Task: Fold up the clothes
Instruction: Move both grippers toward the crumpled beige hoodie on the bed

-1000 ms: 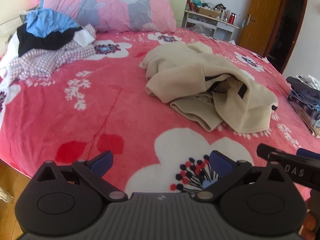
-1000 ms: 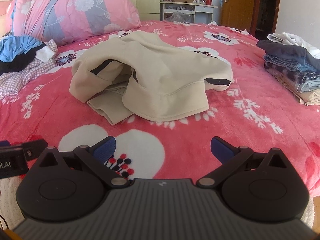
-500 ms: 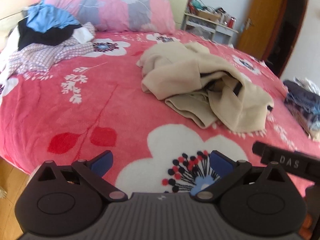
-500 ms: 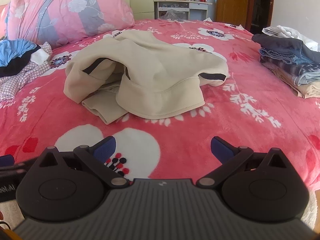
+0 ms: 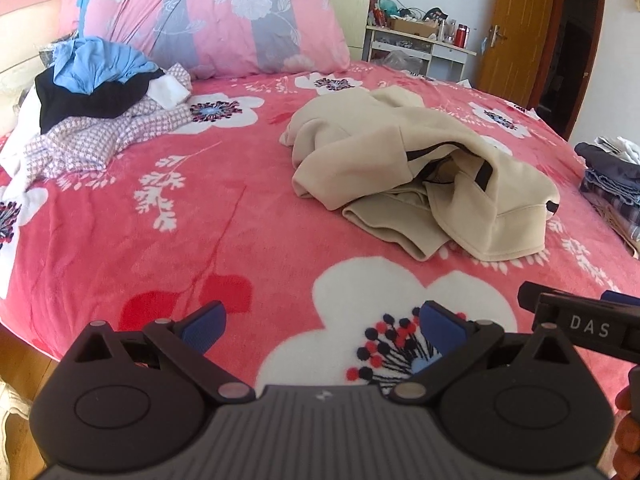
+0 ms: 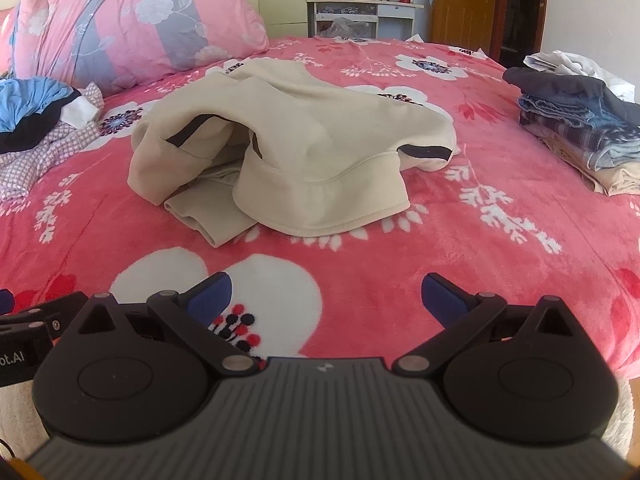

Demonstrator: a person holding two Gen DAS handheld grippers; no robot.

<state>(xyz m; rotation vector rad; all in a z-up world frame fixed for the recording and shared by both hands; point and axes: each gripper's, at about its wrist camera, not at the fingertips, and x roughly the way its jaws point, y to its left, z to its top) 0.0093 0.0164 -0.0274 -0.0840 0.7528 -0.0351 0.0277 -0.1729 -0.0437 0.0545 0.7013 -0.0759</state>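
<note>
Both empty, each hand-held gripper, left (image 5: 322,322) and right (image 6: 326,300), gapes wide; beige garment (image 6: 288,160) crumpled.

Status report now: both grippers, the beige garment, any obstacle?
Left gripper open, empty. Right gripper open, empty. Crumpled beige fleece garment unfolded mid-bed, untouched. Nothing between the grippers and it, only pink floral blanket.

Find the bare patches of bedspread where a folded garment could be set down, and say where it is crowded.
Free: the near strip between both open grippers, left gripper and right gripper, and the beige garment; also between it and the unfolded pile. Crowded: that pile by the pillow, and the folded stack at the right edge.
</note>
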